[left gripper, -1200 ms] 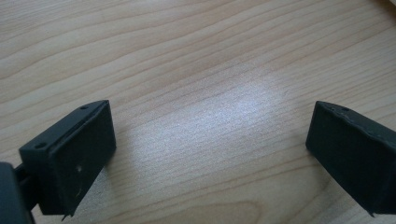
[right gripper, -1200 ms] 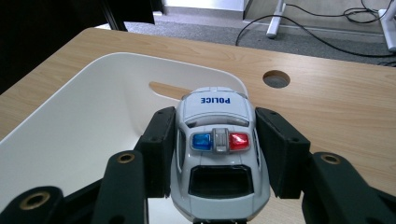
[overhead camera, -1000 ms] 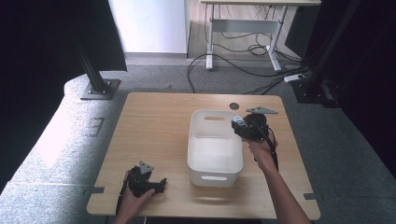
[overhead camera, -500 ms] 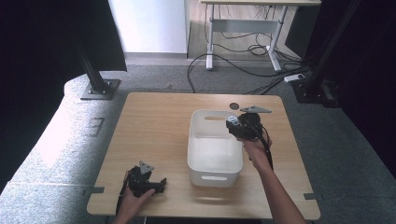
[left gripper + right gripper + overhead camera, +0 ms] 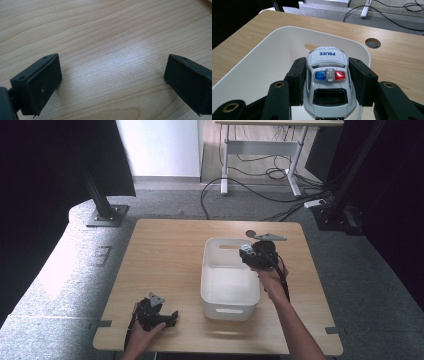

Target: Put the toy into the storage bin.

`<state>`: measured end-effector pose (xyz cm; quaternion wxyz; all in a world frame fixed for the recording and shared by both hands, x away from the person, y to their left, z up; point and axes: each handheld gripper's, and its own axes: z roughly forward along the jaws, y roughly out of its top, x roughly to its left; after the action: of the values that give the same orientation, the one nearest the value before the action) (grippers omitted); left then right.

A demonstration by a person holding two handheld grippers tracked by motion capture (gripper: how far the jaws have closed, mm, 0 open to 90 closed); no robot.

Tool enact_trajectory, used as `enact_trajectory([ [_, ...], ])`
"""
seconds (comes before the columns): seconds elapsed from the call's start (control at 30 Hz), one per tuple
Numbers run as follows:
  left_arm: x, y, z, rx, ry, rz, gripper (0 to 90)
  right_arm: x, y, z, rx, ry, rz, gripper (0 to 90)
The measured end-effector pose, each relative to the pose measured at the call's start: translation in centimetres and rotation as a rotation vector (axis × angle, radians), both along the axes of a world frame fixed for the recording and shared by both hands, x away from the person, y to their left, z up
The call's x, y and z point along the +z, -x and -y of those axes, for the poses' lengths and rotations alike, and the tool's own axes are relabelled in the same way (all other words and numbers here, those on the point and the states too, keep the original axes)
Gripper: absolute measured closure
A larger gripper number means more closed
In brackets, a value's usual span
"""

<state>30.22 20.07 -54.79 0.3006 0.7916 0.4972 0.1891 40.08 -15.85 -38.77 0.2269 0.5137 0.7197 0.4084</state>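
One white toy police car [image 5: 329, 82] with blue and red roof lights, lower centre of the right gripper view; one white rectangular plastic bin [image 5: 229, 287] (centre of the high view); two black handheld grippers, lower left [image 5: 172, 314] and centre right [image 5: 243, 252]; one light wooden table [image 5: 165, 260]

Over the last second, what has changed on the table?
The right tongs, clamped on the white toy police car, drifted slightly left, over the white plastic bin's far right rim. The grip is unchanged. The left tongs stayed open at the wooden table's near edge.
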Motion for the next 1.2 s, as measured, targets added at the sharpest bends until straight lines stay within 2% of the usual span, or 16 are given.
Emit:
enact_trajectory([
  [0.57, 0.0, 0.0, 0.0, 0.000, 0.000, 0.000, 1.5, -0.1, -0.5, -1.7, 0.018, 0.001, -0.009, 50.1],
  [0.87, 0.0, 0.1, 0.0, 0.000, 0.000, -0.001, 1.6, -0.8, -0.9, -2.9, 0.035, 0.017, -0.027, 50.0],
  [1.2, 0.0, 0.1, 0.0, -0.002, 0.000, -0.001, 1.6, -0.9, -1.2, -4.0, 0.046, 0.015, -0.031, 50.1],
])
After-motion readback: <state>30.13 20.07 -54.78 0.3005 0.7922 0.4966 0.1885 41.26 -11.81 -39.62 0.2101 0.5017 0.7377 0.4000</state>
